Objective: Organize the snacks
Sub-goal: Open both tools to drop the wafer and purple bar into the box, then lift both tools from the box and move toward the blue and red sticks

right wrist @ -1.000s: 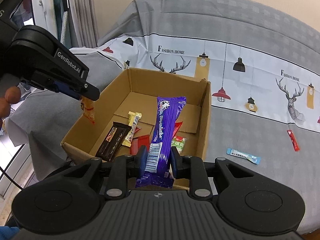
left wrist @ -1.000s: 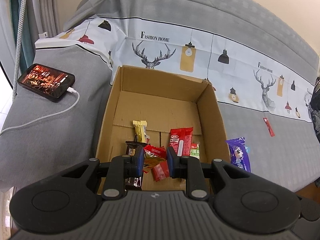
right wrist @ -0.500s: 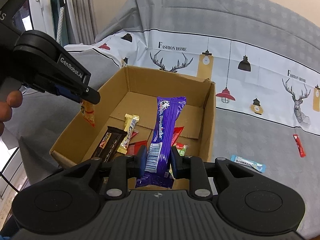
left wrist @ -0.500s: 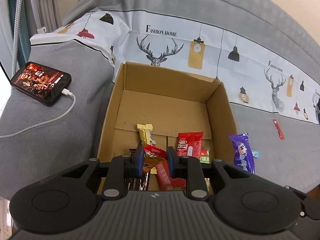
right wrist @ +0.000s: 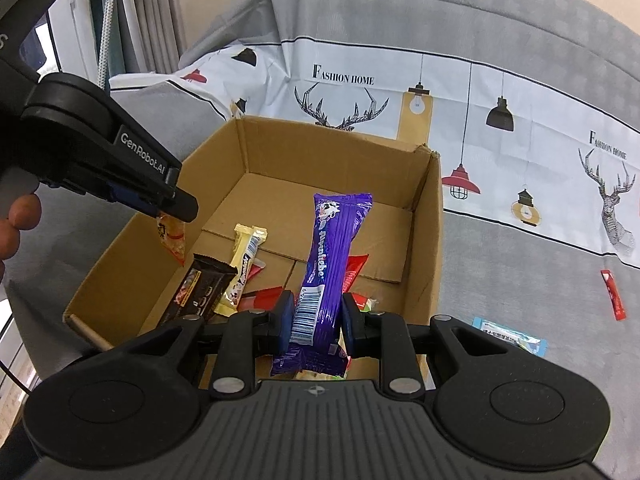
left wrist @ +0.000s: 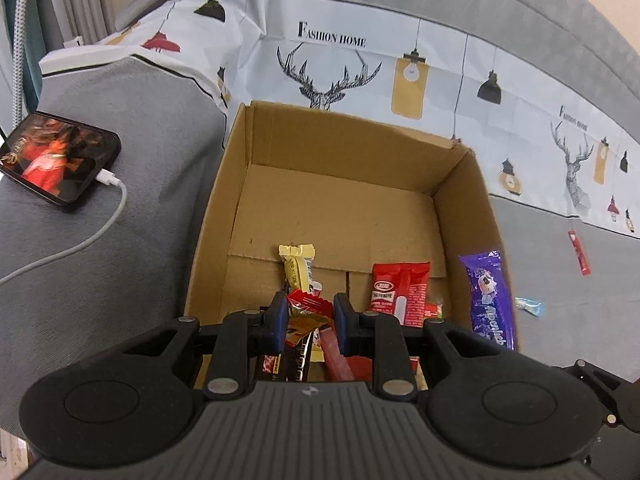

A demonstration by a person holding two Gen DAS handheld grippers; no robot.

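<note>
An open cardboard box (left wrist: 352, 120) stands on the grey sofa. On its floor lie a yellow bar (left wrist: 298, 268), a red wafer pack (left wrist: 400, 292), a black bar (right wrist: 200, 288) and other red packets. My left gripper (left wrist: 307, 312) is shut on a small red-orange packet (left wrist: 308, 308) above the box's near left part. From the right wrist that packet (right wrist: 172, 236) hangs below the left gripper (right wrist: 176, 204). My right gripper (right wrist: 314, 316) is shut on a long purple bar (right wrist: 332, 264), held upright over the box's near right side; the same purple bar (left wrist: 490, 300) shows by the right wall.
A lit phone (left wrist: 56, 160) with a white cable (left wrist: 80, 248) lies on the cushion left of the box. A red stick sachet (right wrist: 614, 294) and a light-blue packet (right wrist: 508, 334) lie on the seat to the right. A printed cloth (left wrist: 440, 60) covers the backrest. A hand (right wrist: 16, 224) holds the left gripper.
Both grippers have come forward and lower toward the box, which now fills more of each view. Each keeps its hold on its snack.
</note>
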